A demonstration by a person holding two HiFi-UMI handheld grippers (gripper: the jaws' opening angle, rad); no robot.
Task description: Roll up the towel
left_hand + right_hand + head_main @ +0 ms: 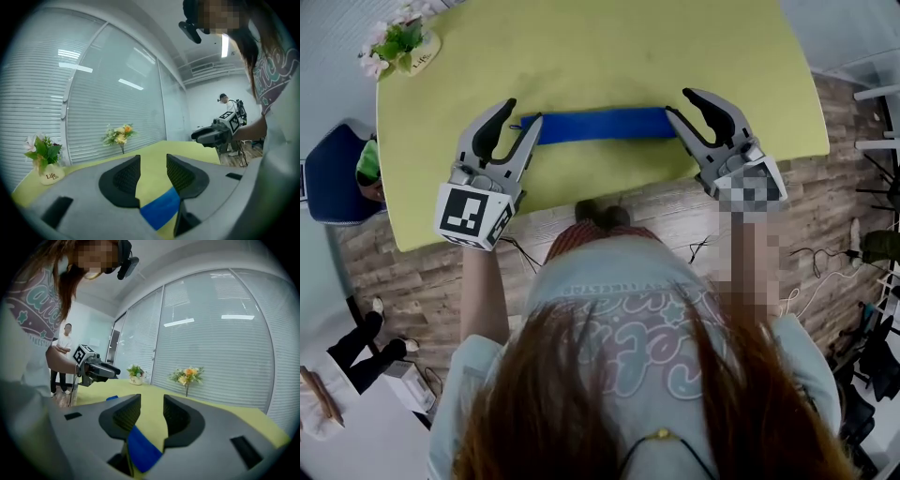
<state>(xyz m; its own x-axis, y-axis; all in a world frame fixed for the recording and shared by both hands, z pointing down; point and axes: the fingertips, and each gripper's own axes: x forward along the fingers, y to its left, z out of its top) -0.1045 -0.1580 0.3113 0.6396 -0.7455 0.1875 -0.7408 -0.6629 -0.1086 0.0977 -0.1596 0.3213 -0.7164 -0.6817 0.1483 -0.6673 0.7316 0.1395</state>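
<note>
Blue cloth towel (600, 124), a long narrow strip, upper centre of frame on the yellow-green desk (581, 56); left gripper (521, 112) and right gripper (680, 103) at its ends, jaws spread, pinching nothing.

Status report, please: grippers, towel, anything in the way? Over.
Left hand-held gripper and right hand-held gripper open, empty. Blue cloth towel lies as narrow strip between them. Nothing blocking.

1. The yellow-green counter (600, 56) stands on a wood-plank floor (656, 211).
2. A blue towel (600, 124), a long narrow strip, lies across its near part.
3. A small pot of flowers (403, 42) sits at its far left corner.
</note>
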